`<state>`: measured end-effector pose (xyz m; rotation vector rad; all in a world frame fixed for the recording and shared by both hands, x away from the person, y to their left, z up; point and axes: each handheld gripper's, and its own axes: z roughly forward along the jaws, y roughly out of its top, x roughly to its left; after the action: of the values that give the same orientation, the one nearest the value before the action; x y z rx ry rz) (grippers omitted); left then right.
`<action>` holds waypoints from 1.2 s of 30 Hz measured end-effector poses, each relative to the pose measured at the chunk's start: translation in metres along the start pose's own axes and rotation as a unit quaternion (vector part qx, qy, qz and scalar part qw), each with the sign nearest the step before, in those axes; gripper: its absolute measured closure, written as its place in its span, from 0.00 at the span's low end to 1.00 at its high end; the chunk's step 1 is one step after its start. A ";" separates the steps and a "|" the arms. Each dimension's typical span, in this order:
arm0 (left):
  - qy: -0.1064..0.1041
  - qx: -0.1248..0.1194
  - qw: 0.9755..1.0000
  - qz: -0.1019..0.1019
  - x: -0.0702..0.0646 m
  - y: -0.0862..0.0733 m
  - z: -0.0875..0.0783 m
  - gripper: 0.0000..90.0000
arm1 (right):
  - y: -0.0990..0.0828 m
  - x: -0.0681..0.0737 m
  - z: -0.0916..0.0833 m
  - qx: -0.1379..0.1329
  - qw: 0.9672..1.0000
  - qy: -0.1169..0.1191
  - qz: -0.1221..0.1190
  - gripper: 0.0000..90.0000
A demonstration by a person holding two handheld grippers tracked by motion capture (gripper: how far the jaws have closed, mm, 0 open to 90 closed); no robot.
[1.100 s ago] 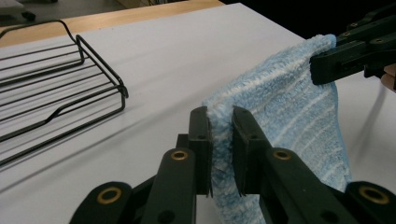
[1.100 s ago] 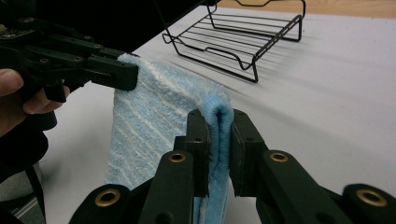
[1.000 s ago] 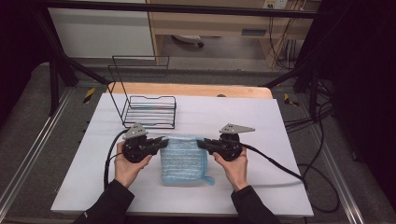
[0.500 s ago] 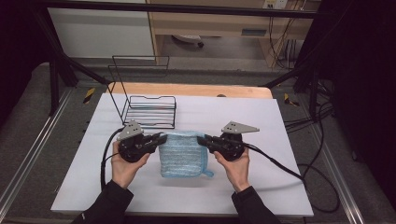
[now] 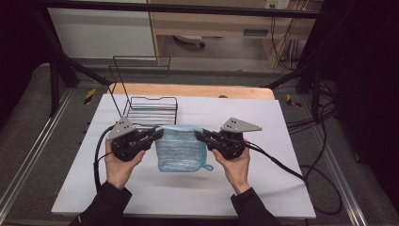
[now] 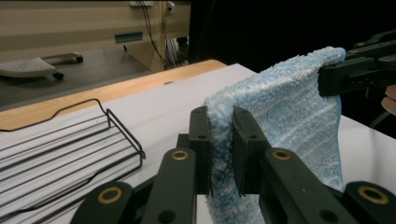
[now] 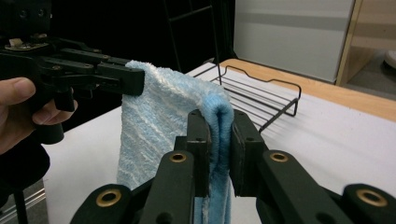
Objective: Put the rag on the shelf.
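While the blue towel [image 5: 181, 148] hangs in the air between the two grippers, the work looks to be somewhere in its middle: the cloth is picked up and spread, but it has not been laid anywhere. It sags as a flat sheet above the white table [image 5: 282, 188], its lower edge and small loop just over the surface as far as the high view tells. The left gripper [image 5: 157, 134] has its jaws narrowed on one upper corner, the pile squeezed between the pads in the left gripper view [image 6: 219, 140]. The right gripper [image 5: 200, 136] pinches the opposite upper corner the same way, seen close in the right gripper view [image 7: 219, 140]. Each is held in one of the person's hands.

What is left, by my judgement, is to fold the towel or carry it to a resting place; the pictures do not settle which.

Behind the towel stands a black wire rack [image 5: 153, 110] with a tall wire back. It holds nothing.
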<state>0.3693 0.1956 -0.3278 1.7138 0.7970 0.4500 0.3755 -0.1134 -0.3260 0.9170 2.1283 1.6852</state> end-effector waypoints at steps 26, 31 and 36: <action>0.036 -0.088 0.995 0.004 0.022 0.031 -0.034 0.89 | 0.046 0.024 0.026 -0.071 0.997 -0.009 -0.037 0.90; 0.043 -0.103 0.994 0.002 0.026 0.040 -0.038 0.89 | 0.057 0.028 0.031 -0.084 0.995 -0.013 -0.046 0.90; 0.049 -0.122 0.991 0.000 0.030 0.049 -0.043 0.89 | 0.066 0.031 0.035 -0.093 0.994 -0.015 -0.051 0.90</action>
<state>0.3755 0.2401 -0.2718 1.4734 0.7789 0.6110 0.3916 -0.0594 -0.2686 0.7614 1.9263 1.7708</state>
